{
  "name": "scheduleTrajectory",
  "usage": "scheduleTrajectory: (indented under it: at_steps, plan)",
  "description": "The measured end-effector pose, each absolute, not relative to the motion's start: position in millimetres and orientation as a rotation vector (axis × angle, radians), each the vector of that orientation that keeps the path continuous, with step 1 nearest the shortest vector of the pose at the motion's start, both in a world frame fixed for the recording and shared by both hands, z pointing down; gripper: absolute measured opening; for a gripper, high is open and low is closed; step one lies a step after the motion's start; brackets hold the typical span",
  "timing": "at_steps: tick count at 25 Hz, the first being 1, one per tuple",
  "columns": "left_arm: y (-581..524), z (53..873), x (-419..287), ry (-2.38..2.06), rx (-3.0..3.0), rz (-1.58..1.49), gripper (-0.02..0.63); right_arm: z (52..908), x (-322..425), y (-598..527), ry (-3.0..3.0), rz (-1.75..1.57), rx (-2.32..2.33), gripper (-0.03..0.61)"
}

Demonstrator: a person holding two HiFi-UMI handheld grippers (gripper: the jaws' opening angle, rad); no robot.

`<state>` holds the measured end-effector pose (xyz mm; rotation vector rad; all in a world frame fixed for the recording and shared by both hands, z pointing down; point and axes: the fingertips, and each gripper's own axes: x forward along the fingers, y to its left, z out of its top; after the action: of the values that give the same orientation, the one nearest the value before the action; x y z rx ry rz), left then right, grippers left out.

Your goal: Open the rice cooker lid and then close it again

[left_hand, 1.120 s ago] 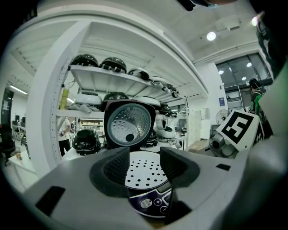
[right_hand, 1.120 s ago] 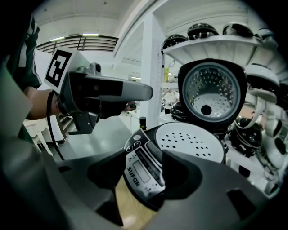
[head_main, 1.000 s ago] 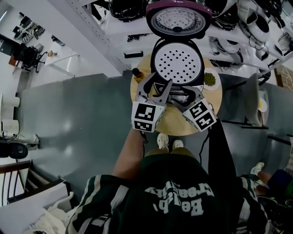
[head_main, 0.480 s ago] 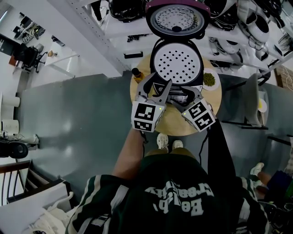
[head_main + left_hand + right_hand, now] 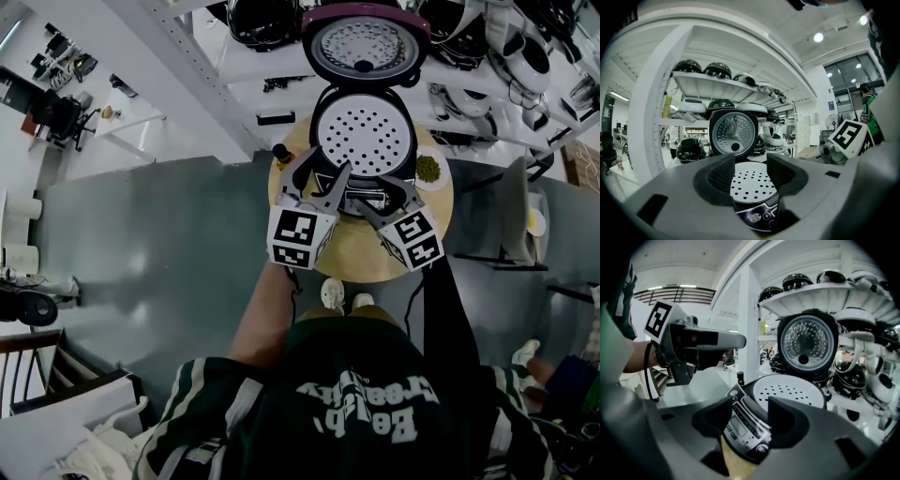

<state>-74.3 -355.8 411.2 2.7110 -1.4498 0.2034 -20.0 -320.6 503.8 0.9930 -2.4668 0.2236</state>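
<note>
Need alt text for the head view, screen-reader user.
A rice cooker with its lid swung open stands on a round wooden table, seen from above. A person holds the left gripper and right gripper at its front, both open and gripping nothing; the right one's fingers have just been closing slightly.

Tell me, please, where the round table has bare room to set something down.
Free: the near edge of the table, before the rice cooker. Crowded: beside the cooker, bottle on its left, green-filled dish on its right.

Maroon-rimmed rice cooker lid (image 5: 366, 45), white dotted inner tray (image 5: 363, 127), tan table (image 5: 352, 255), grey floor (image 5: 159, 253)
</note>
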Motion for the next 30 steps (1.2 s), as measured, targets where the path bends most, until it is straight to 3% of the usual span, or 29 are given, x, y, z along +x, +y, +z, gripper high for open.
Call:
scheduleTrajectory:
  at_steps: [24, 30]
  plan:
    - [-358.9, 330.3, -98.6, -1.565, 2.8, 0.103, 0.199, 339.5, 33.7, -354.4, -2.602, -0.107, 1.623, 0.218]
    - [-361.7, 328.8, -111.0, -1.584, 2.764, 0.118, 0.199, 338.1, 37.4, -353.9, -2.573, -0.117, 1.685, 0.215]
